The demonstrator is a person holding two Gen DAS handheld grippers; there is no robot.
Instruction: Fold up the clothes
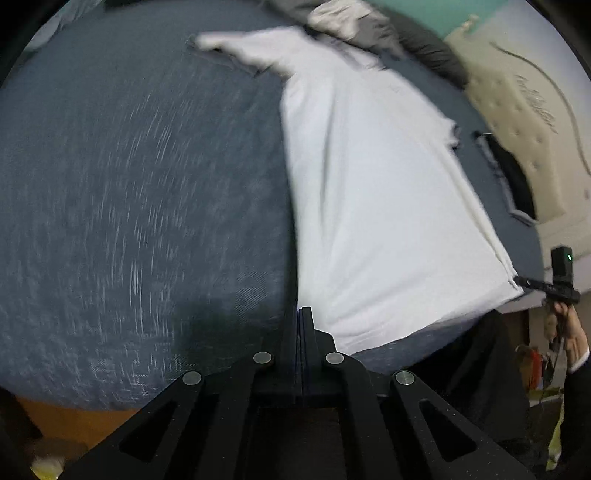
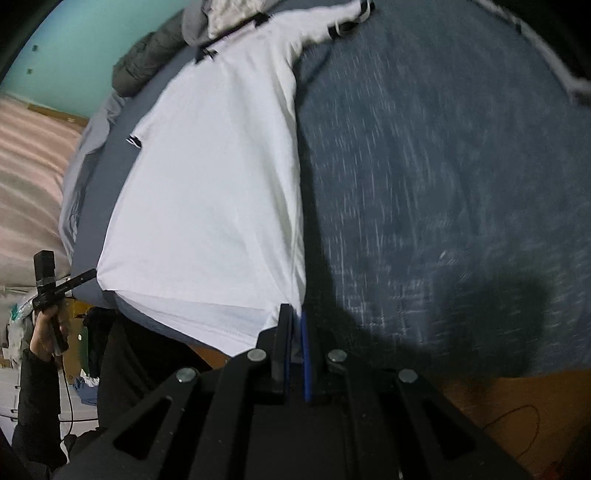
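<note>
**White shirt stretched by its hem corners over the blue bed**

No container shows in either view; the scene is a bed and the clothing on it.

The white shirt point(image 1: 376, 192) lies spread on the blue-grey bedcover point(image 1: 129, 203), its body running from 6 o'clock up toward 12 in both views, with one sleeve point(image 1: 236, 46) reaching out toward 11 o'clock in the left wrist view. Both views are blurred, so fine folds cannot be read.

The left gripper point(image 1: 302, 314) has its fingers pressed together with no gap, at the shirt's near hem corner; the cloth edge meets the tips, and the right wrist view shows this gripper point(image 2: 83, 277) at 9 o'clock touching the hem corner, held by a hand point(image 2: 46, 332) in a dark sleeve. The right gripper point(image 2: 294, 314) is nearly closed, with a narrow slit in which white hem cloth sits; it grips the other hem corner. In the left wrist view it appears at 3 o'clock point(image 1: 526, 282), touching the shirt's corner.

At the shirt's far end, near 12 o'clock, a pile of grey clothing point(image 1: 354, 22) lies on the bed, touching the shirt's shoulder area. A dark padded garment point(image 2: 147, 55) lies beside it. A cream tufted headboard point(image 1: 524, 122) stands at 2 o'clock in the left wrist view, against a teal wall point(image 2: 81, 40). Shadows of the grippers fall on the bedcover.
</note>
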